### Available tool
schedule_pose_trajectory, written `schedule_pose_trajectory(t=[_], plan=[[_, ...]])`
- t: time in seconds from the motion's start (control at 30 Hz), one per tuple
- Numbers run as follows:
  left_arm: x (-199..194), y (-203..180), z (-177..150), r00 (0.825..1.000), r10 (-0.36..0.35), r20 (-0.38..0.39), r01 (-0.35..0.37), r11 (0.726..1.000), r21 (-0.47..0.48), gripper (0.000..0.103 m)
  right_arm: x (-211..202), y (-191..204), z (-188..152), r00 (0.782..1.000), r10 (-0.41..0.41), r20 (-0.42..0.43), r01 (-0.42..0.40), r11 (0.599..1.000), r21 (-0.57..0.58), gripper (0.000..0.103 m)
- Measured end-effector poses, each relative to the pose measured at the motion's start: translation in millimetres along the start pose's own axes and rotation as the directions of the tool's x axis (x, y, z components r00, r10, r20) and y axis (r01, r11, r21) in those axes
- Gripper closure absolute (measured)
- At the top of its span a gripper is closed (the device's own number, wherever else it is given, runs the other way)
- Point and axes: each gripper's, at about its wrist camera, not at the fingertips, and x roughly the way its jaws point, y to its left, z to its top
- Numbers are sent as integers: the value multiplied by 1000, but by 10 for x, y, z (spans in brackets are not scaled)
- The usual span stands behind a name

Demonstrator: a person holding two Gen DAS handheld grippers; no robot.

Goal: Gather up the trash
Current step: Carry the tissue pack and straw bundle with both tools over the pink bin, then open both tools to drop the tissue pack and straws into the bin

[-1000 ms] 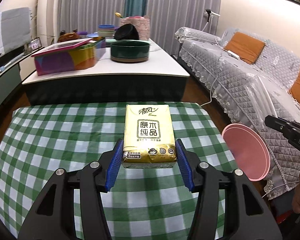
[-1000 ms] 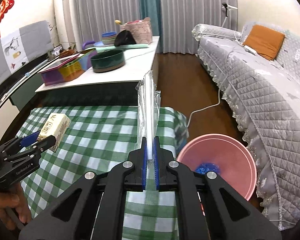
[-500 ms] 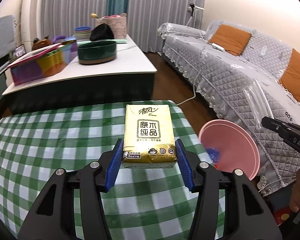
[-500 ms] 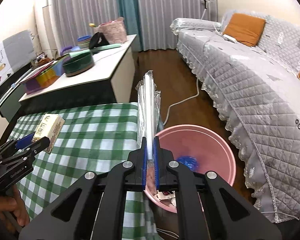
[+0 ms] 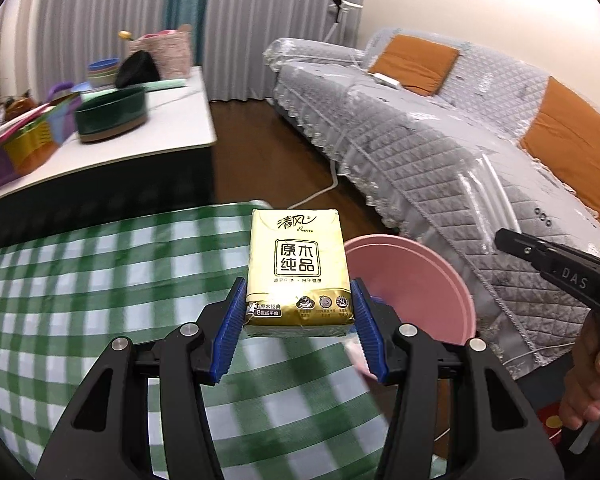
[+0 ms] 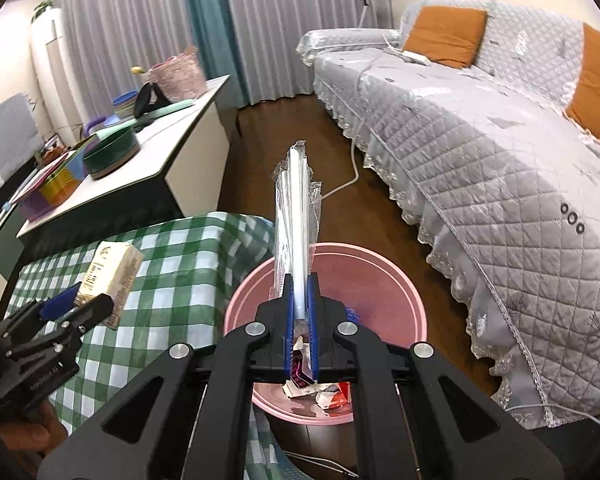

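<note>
My left gripper [image 5: 300, 320] is shut on a gold tissue pack [image 5: 298, 268] and holds it above the right edge of the green checked table [image 5: 80, 280], beside the pink bin [image 5: 428, 284]. My right gripper [image 6: 300, 328] is shut on a clear plastic wrapper with white straws [image 6: 296, 216], held upright over the pink bin [image 6: 392, 280]. The bin holds blue and red scraps [image 6: 332, 392]. The left gripper and tissue pack [image 6: 112, 276] show at the left of the right wrist view. The right gripper [image 5: 556, 268] and wrapper [image 5: 488, 196] show at the right of the left wrist view.
A grey quilted sofa [image 6: 480, 152] with orange cushions stands to the right. A white side table [image 5: 140, 132] behind holds a green bowl [image 5: 112, 116], a coloured box and baskets. A white cable [image 6: 348, 176] lies on the wooden floor.
Both grippers have moved right toward the pink bin. The right gripper with the wrapper now hangs over the bin. The left gripper with the tissue pack has reached the table's right edge.
</note>
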Motion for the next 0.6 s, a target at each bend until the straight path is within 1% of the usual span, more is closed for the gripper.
schedule_pose_trajectory(t=[0.2,0.37,0.6], plan=[[211,-223,55,998,-57,-9,57,998,23,52,81,-99,-31,1000,-14,-24,14,1000,17,97],[352,-343,97,997,-79,-18,80,996,43,52,150,-131,-55,999,-23,-41,23,1000,16,97],[495,-456,134,995,-90,-36,92,994,65,52,245,-207,-93,997,-33,-70,35,999,23,96]])
